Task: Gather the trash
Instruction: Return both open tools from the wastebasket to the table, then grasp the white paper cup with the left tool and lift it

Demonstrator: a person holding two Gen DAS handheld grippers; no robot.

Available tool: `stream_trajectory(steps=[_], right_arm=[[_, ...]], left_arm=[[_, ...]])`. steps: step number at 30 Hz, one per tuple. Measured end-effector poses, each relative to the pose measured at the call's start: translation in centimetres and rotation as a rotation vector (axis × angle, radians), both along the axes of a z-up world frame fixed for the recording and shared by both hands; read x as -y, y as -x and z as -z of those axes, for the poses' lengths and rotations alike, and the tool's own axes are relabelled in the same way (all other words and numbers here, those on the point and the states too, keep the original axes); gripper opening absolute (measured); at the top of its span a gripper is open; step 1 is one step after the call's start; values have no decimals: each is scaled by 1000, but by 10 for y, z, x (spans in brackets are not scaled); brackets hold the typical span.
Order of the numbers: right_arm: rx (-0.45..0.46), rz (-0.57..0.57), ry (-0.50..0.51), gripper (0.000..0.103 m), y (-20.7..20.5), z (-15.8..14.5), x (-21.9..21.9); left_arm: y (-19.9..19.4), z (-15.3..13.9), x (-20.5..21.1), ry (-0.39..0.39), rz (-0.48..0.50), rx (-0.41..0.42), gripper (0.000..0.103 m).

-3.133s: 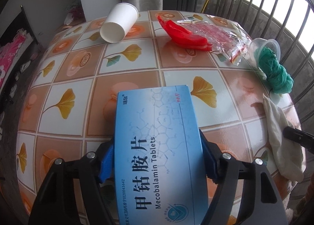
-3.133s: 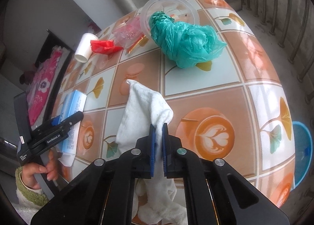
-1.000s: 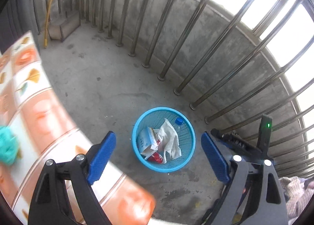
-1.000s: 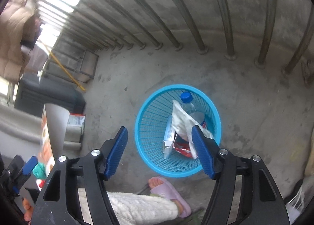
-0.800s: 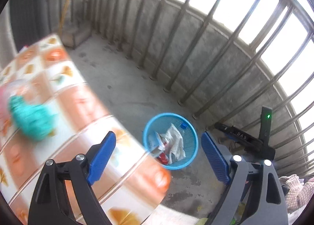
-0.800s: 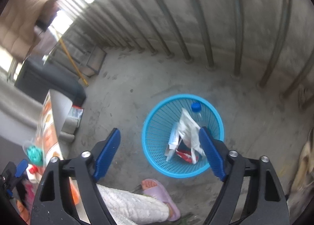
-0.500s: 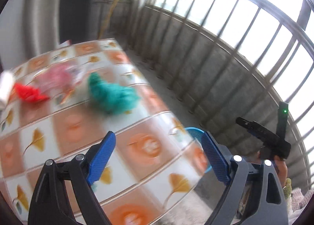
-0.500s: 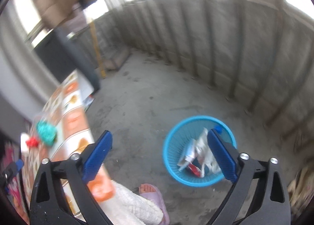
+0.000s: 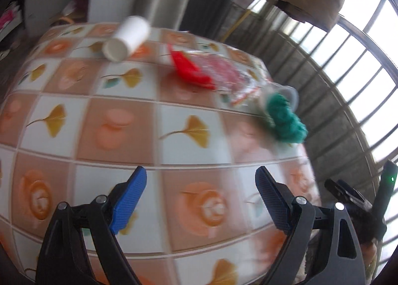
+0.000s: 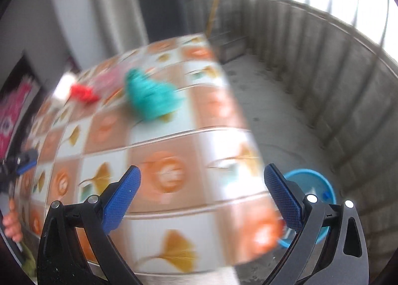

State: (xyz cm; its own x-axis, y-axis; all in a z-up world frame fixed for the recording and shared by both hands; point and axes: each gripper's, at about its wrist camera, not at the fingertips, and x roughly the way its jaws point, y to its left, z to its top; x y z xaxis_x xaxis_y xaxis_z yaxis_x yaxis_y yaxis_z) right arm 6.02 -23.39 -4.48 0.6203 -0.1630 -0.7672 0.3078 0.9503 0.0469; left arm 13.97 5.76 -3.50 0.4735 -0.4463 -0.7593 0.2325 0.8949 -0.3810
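now, table (image 9: 82, 120): lying under both grippers;
green bag (image 10: 149, 97): sitting ahead near the right edge, closer to the right gripper (image 10: 201, 201);
left gripper (image 9: 200, 200): gaping, empty;
right gripper: gaping, empty

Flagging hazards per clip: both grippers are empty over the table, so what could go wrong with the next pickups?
The green bag lies near the table edge; a nudge might push it off, missing the blue basket. The paper cup lies on its side and may roll. The clear wrapper overlaps the red scrap, so one grab might drag both.
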Motion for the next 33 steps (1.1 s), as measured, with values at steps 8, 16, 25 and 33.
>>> stream_trajectory(steps=[8, 16, 25, 33], right_arm=[[-102, -241, 38, 95, -41, 29, -75], [-129, -283, 81, 95, -55, 39, -89], [-114, -315, 87, 95, -58, 40, -90], [-110, -320, 88, 95, -67, 42, -95]], left_arm=[[-25, 12, -51, -47, -156, -40, 87], [-95, -6, -65, -81, -264, 50, 90], [-216, -5, -42, -181, -216, 34, 90], [-282, 24, -11, -437, -151, -9, 78]])
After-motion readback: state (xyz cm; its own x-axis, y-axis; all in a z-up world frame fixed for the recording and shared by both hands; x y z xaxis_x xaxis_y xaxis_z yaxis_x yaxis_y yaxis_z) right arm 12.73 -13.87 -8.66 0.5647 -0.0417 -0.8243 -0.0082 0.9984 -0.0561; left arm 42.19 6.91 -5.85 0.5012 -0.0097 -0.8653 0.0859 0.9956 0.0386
